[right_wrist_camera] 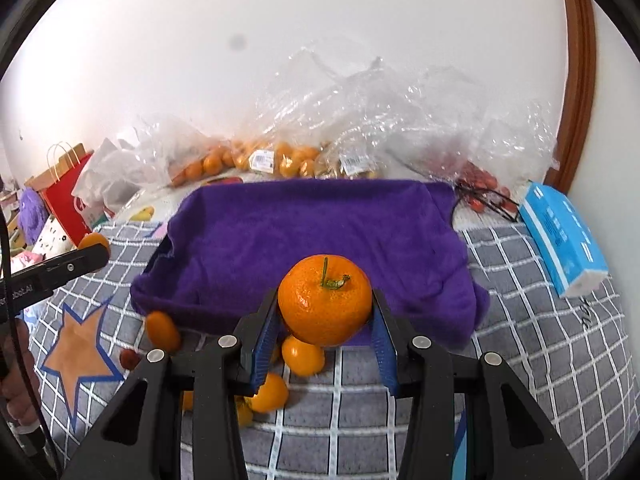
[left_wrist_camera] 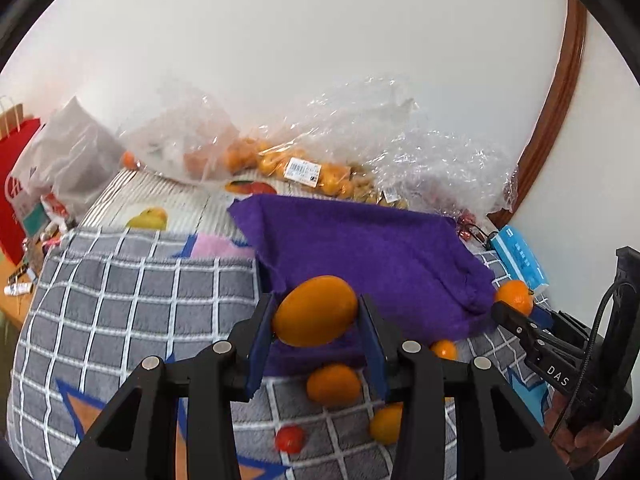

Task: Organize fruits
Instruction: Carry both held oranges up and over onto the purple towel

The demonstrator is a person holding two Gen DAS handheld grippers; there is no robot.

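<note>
From the left wrist, the left gripper [left_wrist_camera: 316, 314] is clenching a smooth orange fruit [left_wrist_camera: 315, 311] above the purple cloth [left_wrist_camera: 372, 248], probably its destination; from the right wrist, the right gripper [right_wrist_camera: 325, 307] is grasping a stemmed mandarin [right_wrist_camera: 325, 300] over the cloth's near edge.

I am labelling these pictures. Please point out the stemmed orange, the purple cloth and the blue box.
stemmed orange [right_wrist_camera: 325, 300]: right wrist view, front skin below the green stem.
purple cloth [right_wrist_camera: 304, 232]: right wrist view, bare middle of the cloth.
blue box [right_wrist_camera: 560, 236]: right wrist view, its printed top face.
</note>
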